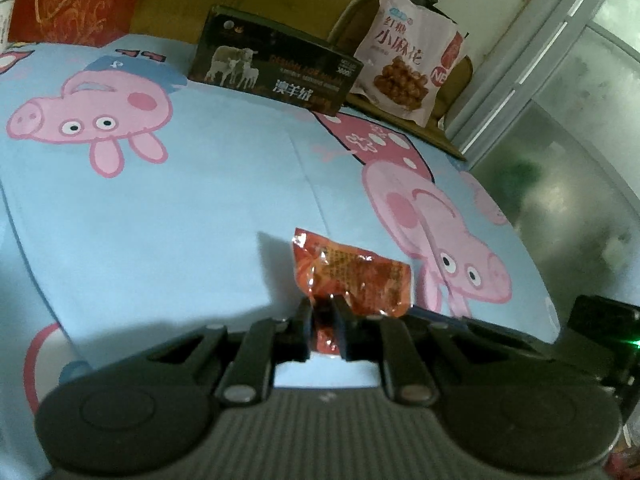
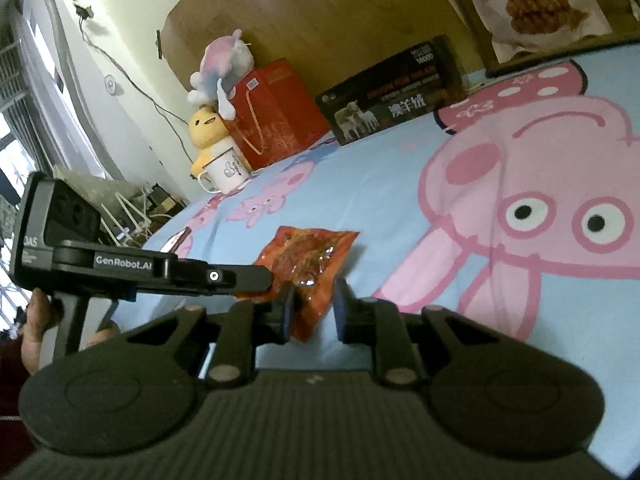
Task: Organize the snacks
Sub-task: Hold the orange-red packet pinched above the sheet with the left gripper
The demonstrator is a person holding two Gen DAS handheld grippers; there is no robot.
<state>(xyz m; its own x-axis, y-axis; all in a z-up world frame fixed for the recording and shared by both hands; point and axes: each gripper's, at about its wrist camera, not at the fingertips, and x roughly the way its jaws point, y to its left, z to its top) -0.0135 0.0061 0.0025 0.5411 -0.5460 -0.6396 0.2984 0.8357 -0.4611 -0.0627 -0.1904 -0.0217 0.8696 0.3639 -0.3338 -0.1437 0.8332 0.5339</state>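
Observation:
A small red-orange snack packet (image 1: 352, 276) hangs just above the light blue cartoon-pig sheet (image 1: 180, 220). My left gripper (image 1: 324, 320) is shut on the packet's lower edge. In the right wrist view the same packet (image 2: 312, 264) shows, with the left gripper (image 2: 276, 280) reaching in from the left and pinching its side. My right gripper (image 2: 315, 308) has its jaws narrow around the packet's near corner, with the left pad against the foil. A large pink bag of fried twists (image 1: 408, 64) leans at the far end.
A dark box with sheep printed on it (image 1: 276, 64) (image 2: 392, 92) lies at the far edge of the sheet. A red gift bag (image 2: 276, 112), plush toys and a white mug (image 2: 226, 170) stand at the left. A phone (image 2: 176, 242) lies near the sheet's left edge.

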